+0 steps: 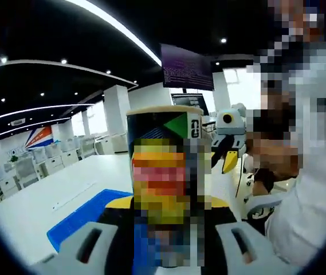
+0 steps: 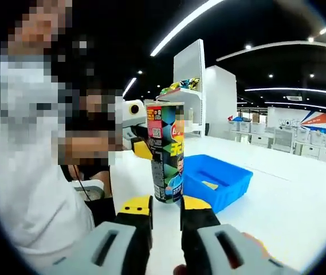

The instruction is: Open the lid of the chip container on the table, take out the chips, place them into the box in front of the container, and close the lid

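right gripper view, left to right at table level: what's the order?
Person's white sleeve → left gripper → chip container → blue box → bare white table.

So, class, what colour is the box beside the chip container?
Blue box, clearest in the right gripper view.

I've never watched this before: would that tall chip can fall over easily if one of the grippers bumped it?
Probably, yes. The chip can is tall and narrow and stands upright on the white table, so a nudge near its top could tip it. Being round, it would likely roll toward the blue box. It probably weighs little.
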The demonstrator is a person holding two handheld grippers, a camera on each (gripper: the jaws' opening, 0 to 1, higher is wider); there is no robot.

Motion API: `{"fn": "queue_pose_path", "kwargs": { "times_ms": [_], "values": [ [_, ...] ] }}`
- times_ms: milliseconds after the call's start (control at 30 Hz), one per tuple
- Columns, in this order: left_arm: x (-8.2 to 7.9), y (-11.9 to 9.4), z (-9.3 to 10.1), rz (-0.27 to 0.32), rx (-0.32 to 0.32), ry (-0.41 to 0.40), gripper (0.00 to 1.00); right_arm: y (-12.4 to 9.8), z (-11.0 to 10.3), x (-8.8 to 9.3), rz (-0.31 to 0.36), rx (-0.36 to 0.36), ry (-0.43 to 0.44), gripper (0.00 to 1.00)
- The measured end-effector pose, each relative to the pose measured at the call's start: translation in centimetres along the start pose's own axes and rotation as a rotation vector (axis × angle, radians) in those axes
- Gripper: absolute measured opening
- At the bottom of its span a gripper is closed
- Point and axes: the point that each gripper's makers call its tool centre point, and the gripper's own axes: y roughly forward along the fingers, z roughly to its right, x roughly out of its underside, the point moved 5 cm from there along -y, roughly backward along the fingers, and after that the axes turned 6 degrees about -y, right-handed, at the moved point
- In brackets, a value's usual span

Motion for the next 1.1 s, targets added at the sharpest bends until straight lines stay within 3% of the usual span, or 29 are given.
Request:
{"fn": "queue_pose_path", "kwargs": {
  "times_ms": [200,500,800,1100],
  "values": [
    [1.4,-0.3,0.4,-0.008,0.007,-0.03,0.41,-0.1,0.0,0.0,-0.014,0.004,-0.003,0.2],
    [3.1,-0.8,0.2,0.042,-0.01,-0.099,0.41,0.0,0.1,0.5,-0.032,0.011,-0.001,0.2],
    [3.3,-1.0,0.3,0.108,0.008,-0.137,0.42,0.0,-0.1,0.4,-0.022,0.0,-0.009,0.21],
    [3.3,-0.8,0.3,0.13,0.014,-0.133,0.43,0.2,-0.8,0.4,-0.026,-0.021,-0.028,0.24]
  ]
}}
